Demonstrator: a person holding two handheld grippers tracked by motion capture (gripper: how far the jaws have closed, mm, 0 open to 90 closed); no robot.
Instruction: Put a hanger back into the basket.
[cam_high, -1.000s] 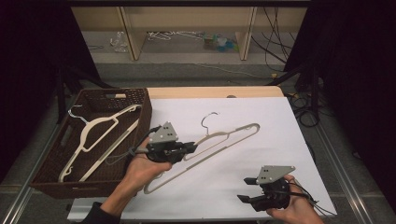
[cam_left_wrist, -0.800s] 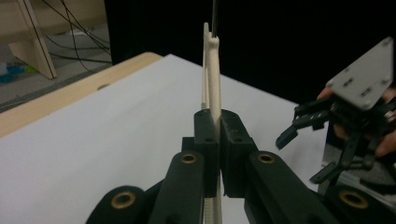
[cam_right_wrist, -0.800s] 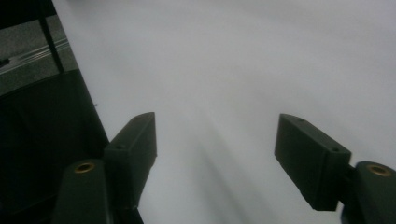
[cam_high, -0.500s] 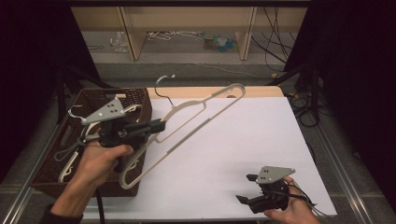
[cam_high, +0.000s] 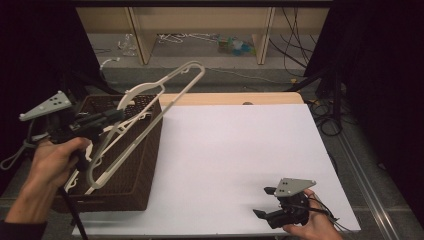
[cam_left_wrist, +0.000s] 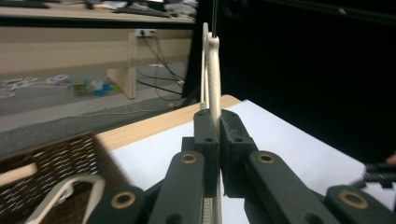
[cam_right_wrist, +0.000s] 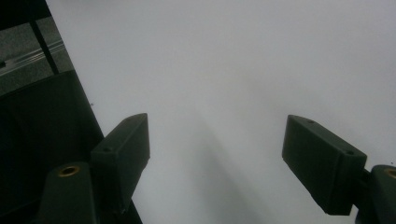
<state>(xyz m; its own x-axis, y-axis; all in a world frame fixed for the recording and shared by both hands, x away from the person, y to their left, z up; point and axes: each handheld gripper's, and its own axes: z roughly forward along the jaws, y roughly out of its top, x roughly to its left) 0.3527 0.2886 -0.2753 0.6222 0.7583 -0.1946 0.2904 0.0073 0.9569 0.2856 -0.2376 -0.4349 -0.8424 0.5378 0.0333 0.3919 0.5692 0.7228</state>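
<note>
Jaws of the left hand-held gripper (cam_high: 117, 116) pinch a cream plastic hanger (cam_high: 150, 107), holding it tilted in the air over the brown wicker basket (cam_high: 135, 170) at the white surface's (cam_high: 235, 150) left edge. Near the front right corner, the right hand-held gripper (cam_high: 265, 202) rests with jaws just spread, nothing between them.

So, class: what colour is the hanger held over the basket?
Cream-white hanger, clearest in the high view.

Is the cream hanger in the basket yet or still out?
Out: the left gripper holds the hanger tilted in the air above the basket.
</note>
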